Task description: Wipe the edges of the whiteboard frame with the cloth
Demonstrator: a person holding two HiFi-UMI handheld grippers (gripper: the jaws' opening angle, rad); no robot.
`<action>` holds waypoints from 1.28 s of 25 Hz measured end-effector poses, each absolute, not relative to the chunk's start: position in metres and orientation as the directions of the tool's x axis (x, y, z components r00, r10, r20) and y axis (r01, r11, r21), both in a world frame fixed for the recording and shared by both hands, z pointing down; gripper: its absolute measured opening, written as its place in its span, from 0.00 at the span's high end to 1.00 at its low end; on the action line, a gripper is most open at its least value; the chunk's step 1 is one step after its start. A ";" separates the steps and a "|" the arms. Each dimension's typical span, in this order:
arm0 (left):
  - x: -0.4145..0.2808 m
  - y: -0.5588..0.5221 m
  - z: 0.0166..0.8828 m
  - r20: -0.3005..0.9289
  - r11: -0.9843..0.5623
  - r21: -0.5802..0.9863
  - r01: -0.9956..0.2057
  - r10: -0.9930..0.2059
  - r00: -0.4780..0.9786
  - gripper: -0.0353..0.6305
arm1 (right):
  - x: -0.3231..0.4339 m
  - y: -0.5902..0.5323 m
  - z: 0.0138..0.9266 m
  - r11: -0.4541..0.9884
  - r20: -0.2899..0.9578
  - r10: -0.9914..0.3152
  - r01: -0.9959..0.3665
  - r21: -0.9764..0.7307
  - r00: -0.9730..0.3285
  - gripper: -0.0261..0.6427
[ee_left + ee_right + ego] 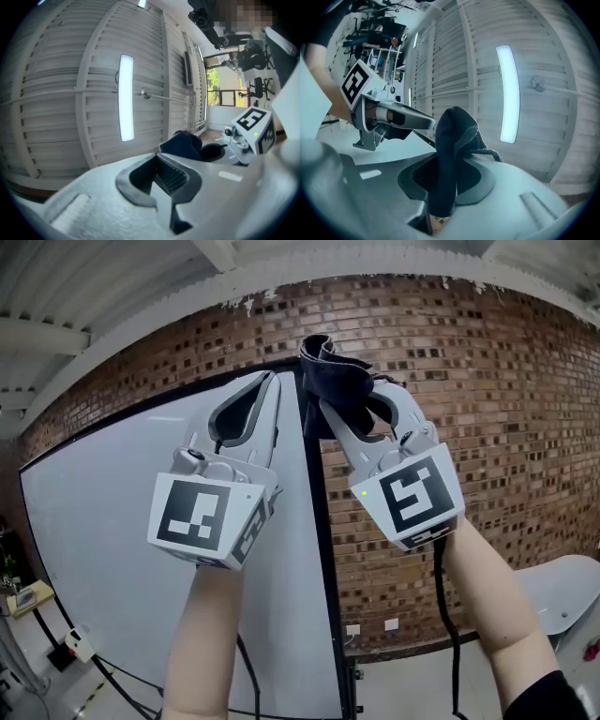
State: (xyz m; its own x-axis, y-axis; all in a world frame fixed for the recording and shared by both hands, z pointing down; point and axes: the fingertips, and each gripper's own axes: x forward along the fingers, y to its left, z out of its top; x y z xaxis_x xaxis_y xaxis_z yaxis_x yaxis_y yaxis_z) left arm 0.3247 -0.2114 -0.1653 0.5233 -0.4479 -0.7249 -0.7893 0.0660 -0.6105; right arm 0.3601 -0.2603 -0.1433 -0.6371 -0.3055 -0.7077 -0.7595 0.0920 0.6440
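right gripper view shows the right gripper (pixel 443 187) clamped on the dark cloth (pixel 452 136), near the top corner of the whiteboard frame (pixel 316 521). left gripper (pixel 161 176) is closed, empty. the cloth looks soft, light and floppy; a bunched mid-fold grip suits it.

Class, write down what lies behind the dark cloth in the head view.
The brick wall shows around the cloth, and the black whiteboard frame runs up behind it. The frame's top corner is covered by the cloth and cannot be seen.
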 end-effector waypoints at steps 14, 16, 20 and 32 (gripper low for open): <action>0.299 -0.247 -0.187 -0.639 0.070 -0.675 -0.734 -0.553 0.535 0.94 | 0.352 -0.268 -0.192 -0.289 -0.778 -0.399 -0.739 0.609 -0.485 0.84; 0.297 -0.249 -0.191 -0.637 0.073 -0.677 -0.733 -0.556 0.533 0.94 | 0.349 -0.270 -0.197 -0.315 -0.770 -0.414 -0.718 0.621 -0.485 0.84; 0.294 -0.255 -0.193 -0.636 0.076 -0.669 -0.739 -0.573 0.517 0.94 | 0.339 -0.273 -0.197 -0.354 -0.738 -0.439 -0.656 0.667 -0.513 0.84; 0.291 -0.248 -0.154 -0.635 0.049 -0.666 -0.744 -0.562 0.531 0.94 | 0.323 -0.273 -0.141 -0.380 -0.691 -0.486 -0.583 0.718 -0.535 0.84</action>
State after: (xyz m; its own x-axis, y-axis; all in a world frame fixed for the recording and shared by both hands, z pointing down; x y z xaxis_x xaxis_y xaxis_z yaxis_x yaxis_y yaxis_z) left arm 0.2906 -0.2479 -0.1541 0.5310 -0.5616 -0.6346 -0.7440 0.0494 -0.6663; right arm 0.3231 -0.2734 -0.1410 -0.5347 -0.4865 -0.6909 -0.5828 -0.3797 0.7184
